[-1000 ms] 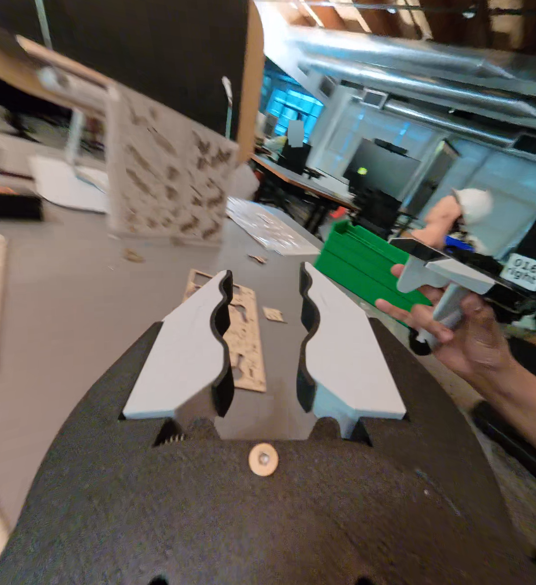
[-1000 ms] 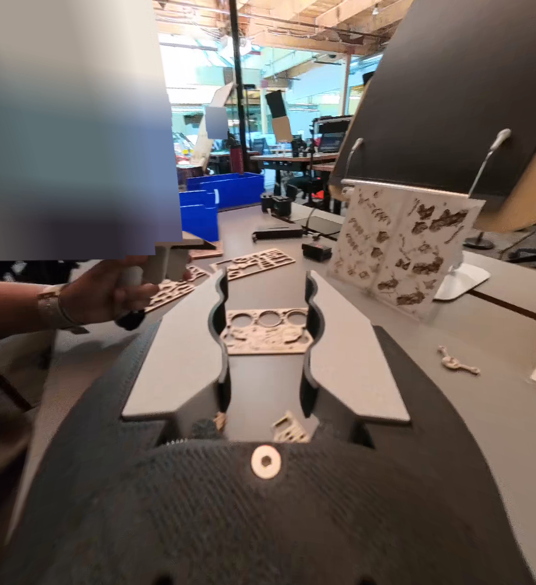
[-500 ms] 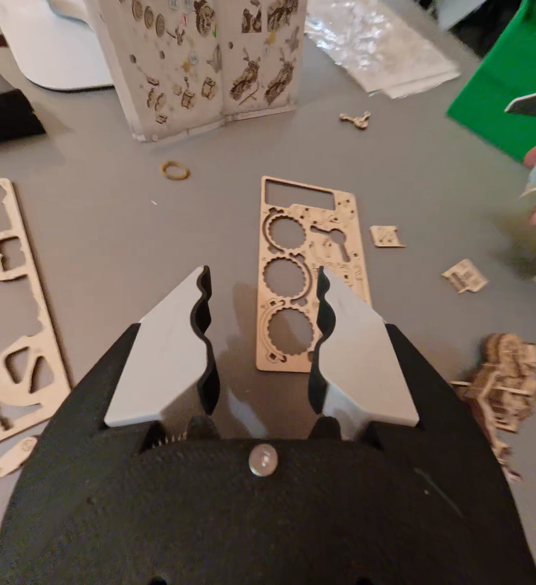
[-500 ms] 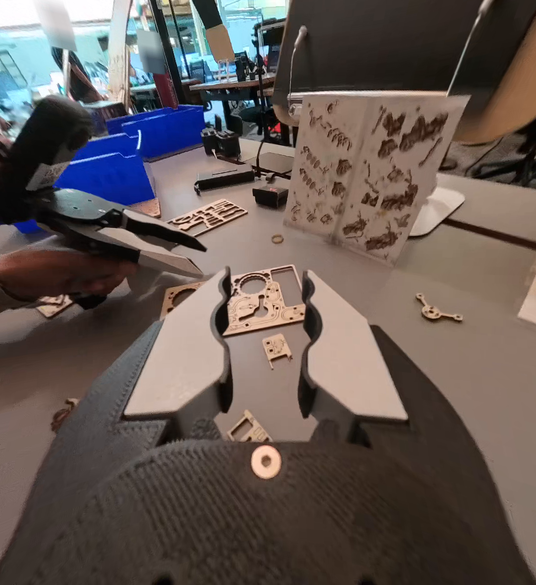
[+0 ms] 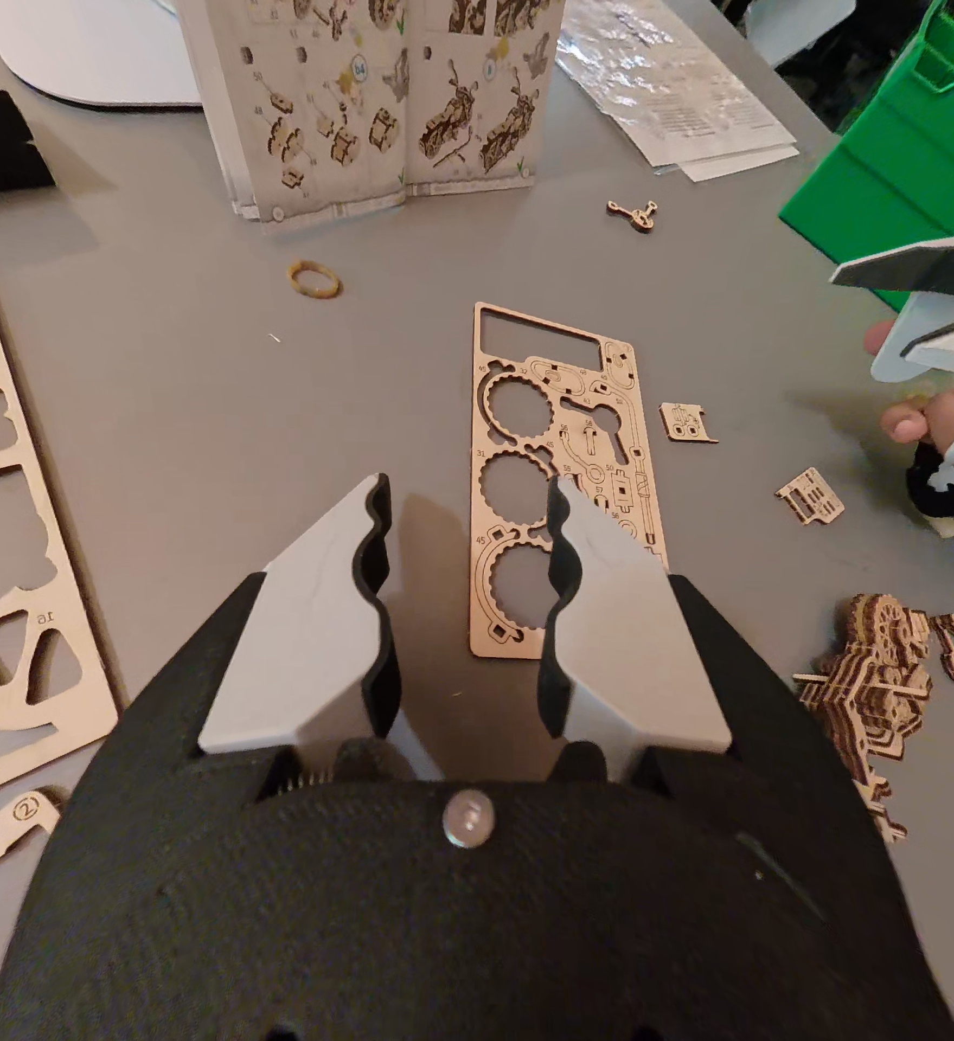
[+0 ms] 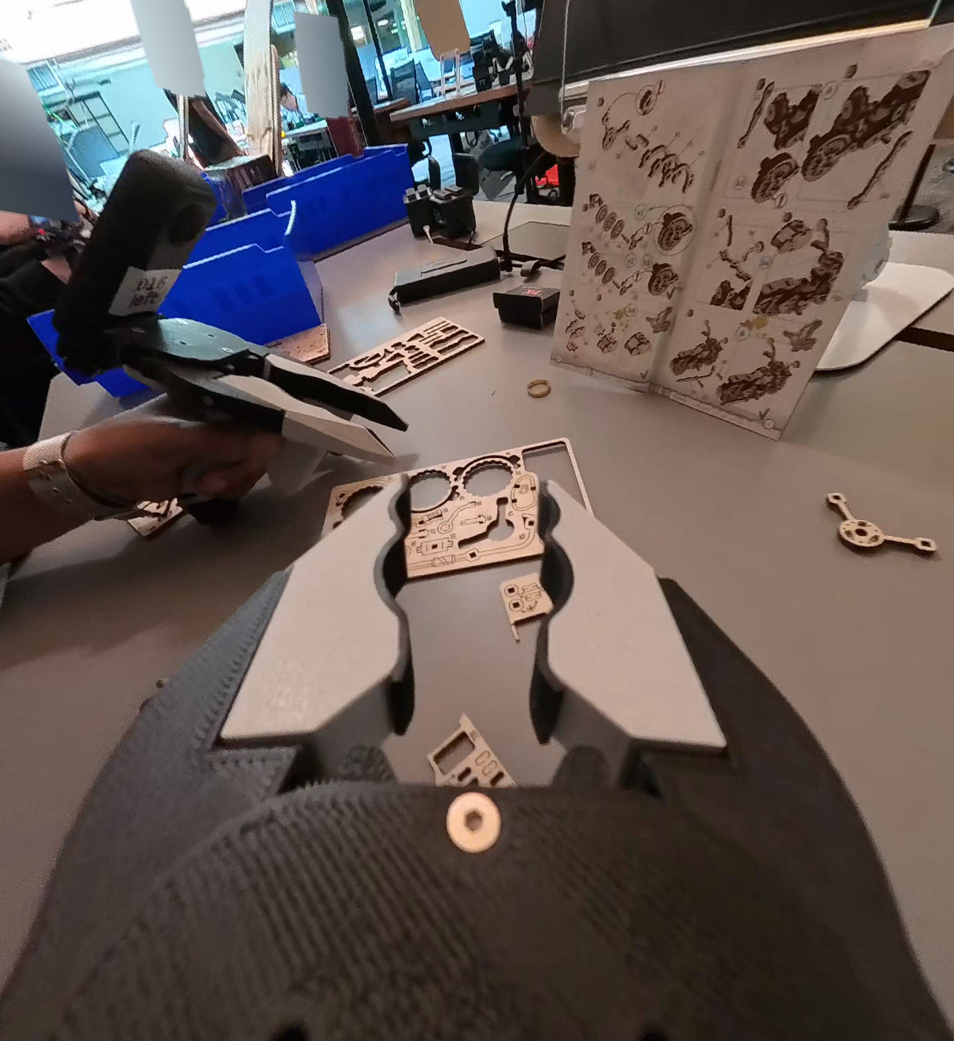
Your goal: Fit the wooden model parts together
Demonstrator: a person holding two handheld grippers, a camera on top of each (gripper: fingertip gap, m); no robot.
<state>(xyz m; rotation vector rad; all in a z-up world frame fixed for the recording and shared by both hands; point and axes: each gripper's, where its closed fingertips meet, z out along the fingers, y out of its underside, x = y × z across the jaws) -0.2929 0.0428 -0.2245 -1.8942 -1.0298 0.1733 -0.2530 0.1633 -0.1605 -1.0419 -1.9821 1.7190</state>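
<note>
Left wrist view is showing the left tool (image 5: 466, 495) hovering released and empty over the grey counter (image 5: 181, 394), beside the wooden parts sheet (image 5: 559, 479) lying mid-counter. Right tool (image 6: 474, 495) is gaping empty too, above a small loose part (image 6: 525, 600); the half-built wooden model (image 5: 869, 681) is sitting toward the counter's right edge.

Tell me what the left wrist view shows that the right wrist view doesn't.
Only the left wrist view shows the half-built wooden model at the right, the green bin and the large punched sheet at the left edge. Only the right wrist view shows the blue bins and a slotted wooden sheet behind the left tongs. Both show the gear-hole sheet, the instruction booklet, the small ring and the three-armed piece. Both tongs are open and empty.
</note>
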